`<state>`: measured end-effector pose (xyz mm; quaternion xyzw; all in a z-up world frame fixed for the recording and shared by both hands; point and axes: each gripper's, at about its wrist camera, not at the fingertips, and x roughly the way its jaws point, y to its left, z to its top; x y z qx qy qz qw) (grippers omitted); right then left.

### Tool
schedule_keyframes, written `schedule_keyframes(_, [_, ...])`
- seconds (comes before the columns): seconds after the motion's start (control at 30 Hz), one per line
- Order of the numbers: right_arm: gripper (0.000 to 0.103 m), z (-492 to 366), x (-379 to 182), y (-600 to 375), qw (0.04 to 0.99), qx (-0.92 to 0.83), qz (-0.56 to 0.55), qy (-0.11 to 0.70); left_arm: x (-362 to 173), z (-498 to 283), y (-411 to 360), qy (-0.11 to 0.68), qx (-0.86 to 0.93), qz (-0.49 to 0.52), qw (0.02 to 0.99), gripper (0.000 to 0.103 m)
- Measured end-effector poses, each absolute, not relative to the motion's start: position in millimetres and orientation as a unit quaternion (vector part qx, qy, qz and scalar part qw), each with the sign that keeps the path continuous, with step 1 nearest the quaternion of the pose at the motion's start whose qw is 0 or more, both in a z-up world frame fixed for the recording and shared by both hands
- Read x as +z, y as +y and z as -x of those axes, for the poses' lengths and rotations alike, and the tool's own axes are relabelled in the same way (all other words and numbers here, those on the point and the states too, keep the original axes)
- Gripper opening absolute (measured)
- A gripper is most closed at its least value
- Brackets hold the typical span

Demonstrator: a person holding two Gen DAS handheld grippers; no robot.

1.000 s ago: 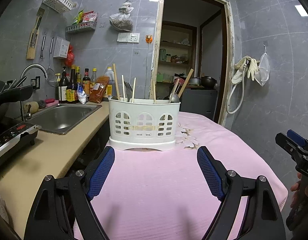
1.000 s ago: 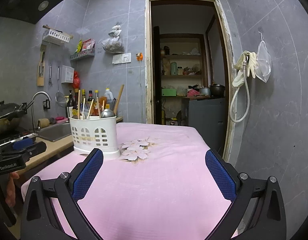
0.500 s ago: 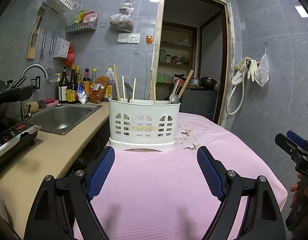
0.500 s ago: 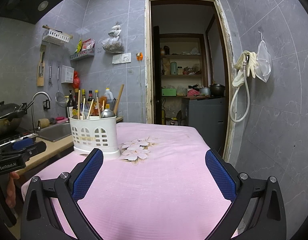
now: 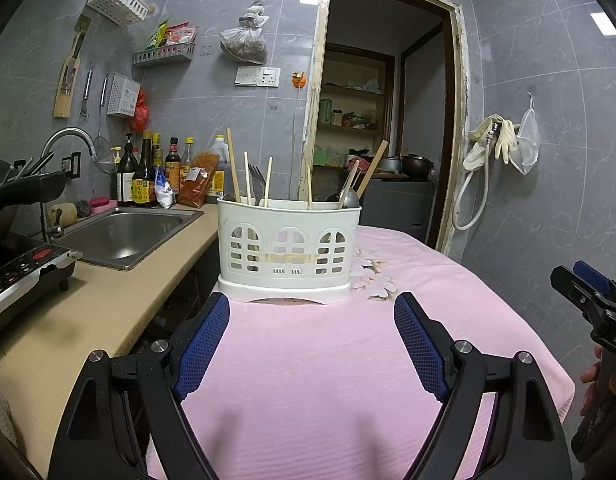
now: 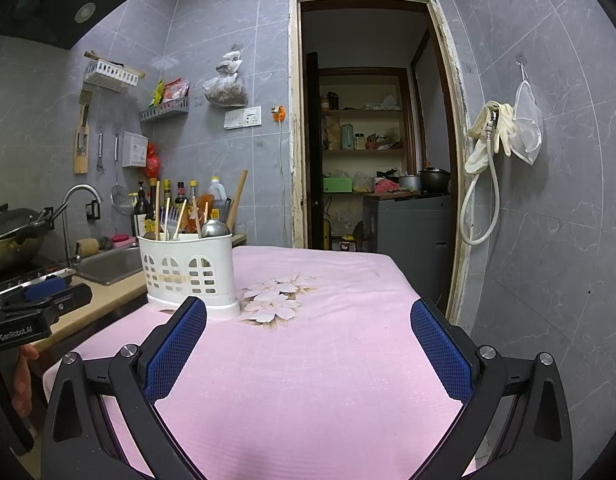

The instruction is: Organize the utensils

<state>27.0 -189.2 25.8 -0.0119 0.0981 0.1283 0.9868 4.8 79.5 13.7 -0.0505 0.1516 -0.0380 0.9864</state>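
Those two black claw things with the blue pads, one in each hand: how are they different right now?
The left gripper faces the white utensil holder head-on, which sits centred between its fingers; the right gripper sees that holder off to its left. The left one hangs by the counter edge; the right one is over the pink tablecloth further right. Both are wide open, empty, and touching nothing.

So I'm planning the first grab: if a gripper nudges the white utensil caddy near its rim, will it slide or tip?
The white utensil caddy looks like thin, light plastic, so probably easy to shift. Its tall chopsticks and ladle raise the weight, so a rim push may tip it. The pink tablecloth may grip or bunch under its base.
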Motion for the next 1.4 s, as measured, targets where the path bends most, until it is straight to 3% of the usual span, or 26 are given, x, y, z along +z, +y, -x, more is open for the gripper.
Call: schedule_keyframes(1.4, [0.103,-27.5,25.2,-186.2,0.986,0.128,0.010,0.103,8.4,-8.3,78.3,0.157,-0.038,0.054,0.985,0.080])
